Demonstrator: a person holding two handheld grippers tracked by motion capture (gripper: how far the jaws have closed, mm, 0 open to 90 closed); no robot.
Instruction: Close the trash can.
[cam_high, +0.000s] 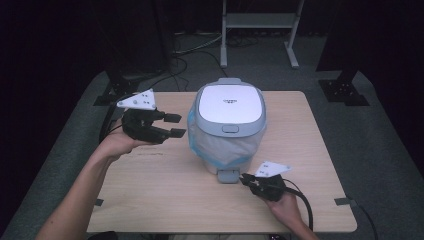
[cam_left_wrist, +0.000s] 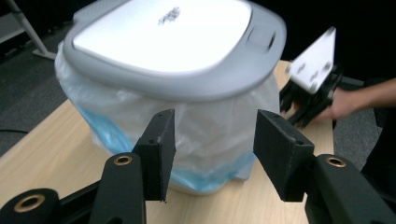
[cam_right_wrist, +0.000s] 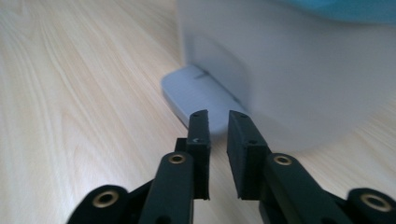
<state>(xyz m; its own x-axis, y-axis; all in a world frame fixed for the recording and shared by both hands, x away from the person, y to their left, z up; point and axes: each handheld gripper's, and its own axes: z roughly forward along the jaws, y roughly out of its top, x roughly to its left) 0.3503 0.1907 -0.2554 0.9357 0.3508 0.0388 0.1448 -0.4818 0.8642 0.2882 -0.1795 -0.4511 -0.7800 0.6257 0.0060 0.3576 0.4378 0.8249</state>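
Observation:
A small pedal bin with a white and grey lid (cam_high: 229, 107) stands mid-table, lined with a translucent white and blue bag (cam_high: 225, 147) that hangs over its sides. Its grey pedal (cam_high: 228, 175) sticks out at the front. My left gripper (cam_high: 175, 125) is held open in the air just left of the bin, its jaws aimed at the bag (cam_left_wrist: 210, 121) below the lid (cam_left_wrist: 173, 42). My right gripper (cam_high: 245, 179) sits low on the table at the pedal's right. In the right gripper view its jaws (cam_right_wrist: 218, 119) are nearly together with nothing between them, tips right over the pedal (cam_right_wrist: 196, 91).
The wooden table (cam_high: 150, 190) has bare room on both sides of the bin. Behind it on the carpet stand a metal frame (cam_high: 260, 25), loose cables (cam_high: 185, 55) and a black stand base (cam_high: 345, 90). The other hand and its gripper (cam_left_wrist: 299, 100) show beyond the bin.

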